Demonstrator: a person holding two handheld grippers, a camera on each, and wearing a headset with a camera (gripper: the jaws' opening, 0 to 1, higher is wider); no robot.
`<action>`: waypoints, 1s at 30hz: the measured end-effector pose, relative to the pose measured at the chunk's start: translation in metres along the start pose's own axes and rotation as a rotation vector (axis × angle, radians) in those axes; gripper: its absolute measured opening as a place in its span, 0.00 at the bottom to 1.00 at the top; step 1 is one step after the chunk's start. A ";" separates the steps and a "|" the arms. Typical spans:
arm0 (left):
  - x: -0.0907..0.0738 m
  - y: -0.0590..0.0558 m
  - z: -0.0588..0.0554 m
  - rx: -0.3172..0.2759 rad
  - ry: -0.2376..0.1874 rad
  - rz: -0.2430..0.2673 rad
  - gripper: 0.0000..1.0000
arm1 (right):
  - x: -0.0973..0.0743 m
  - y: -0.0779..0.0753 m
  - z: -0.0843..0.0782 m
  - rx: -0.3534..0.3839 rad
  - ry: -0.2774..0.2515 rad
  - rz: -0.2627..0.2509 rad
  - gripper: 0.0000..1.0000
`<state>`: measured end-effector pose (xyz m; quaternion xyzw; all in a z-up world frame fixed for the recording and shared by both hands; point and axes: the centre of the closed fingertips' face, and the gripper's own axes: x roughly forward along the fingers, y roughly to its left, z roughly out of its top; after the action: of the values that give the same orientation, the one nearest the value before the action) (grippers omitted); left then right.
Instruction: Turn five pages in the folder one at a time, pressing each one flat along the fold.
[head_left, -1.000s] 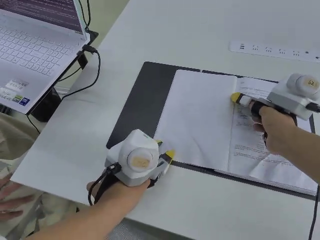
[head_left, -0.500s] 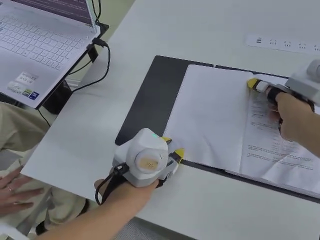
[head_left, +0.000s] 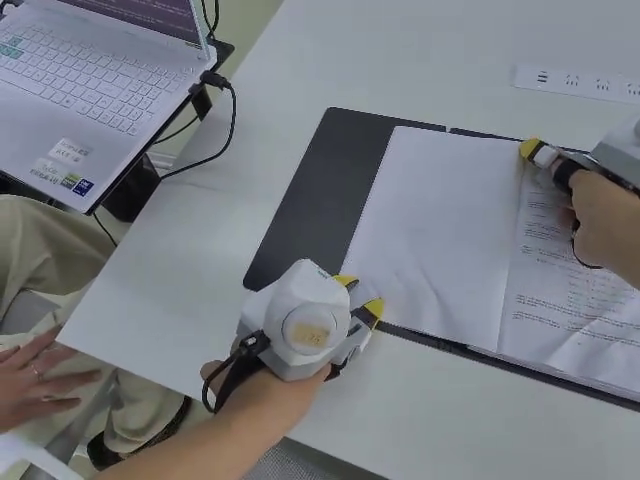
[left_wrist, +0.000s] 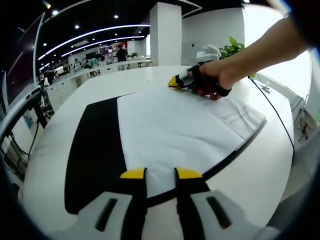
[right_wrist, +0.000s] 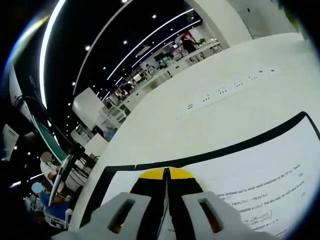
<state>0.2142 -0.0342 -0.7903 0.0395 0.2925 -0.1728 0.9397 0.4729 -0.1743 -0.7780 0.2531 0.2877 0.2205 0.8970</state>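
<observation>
left gripper (head_left: 362, 300), jaws a little apart, rests at the 7 o'clock corner of the blank page (head_left: 440, 230) in my head view. right gripper (head_left: 532, 150), jaws together, sets its tip on the fold at 1 o'clock. the folder (head_left: 310, 190) lies open on the white tabletop (head_left: 400, 60), a laptop (head_left: 90, 90) off at 10 o'clock.

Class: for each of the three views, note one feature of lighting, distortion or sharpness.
Head view: soft, even light, hardly any shadow on the table; the folder has print too small to read. Left gripper view: fisheye bows the table's edge; the far right washes out white. Right gripper view: ceiling lights curve into arcs.
</observation>
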 end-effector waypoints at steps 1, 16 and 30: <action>0.000 0.000 0.000 -0.001 0.000 0.000 0.20 | -0.001 0.001 -0.001 0.001 0.001 0.000 0.00; 0.001 0.001 0.000 0.004 0.000 -0.001 0.20 | -0.025 0.011 -0.020 0.018 0.042 0.025 0.00; 0.001 0.001 0.000 0.007 0.001 -0.001 0.20 | -0.053 0.022 -0.046 0.020 0.074 0.062 0.00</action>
<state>0.2151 -0.0338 -0.7904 0.0426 0.2925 -0.1743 0.9393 0.3992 -0.1713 -0.7760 0.2624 0.3148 0.2546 0.8759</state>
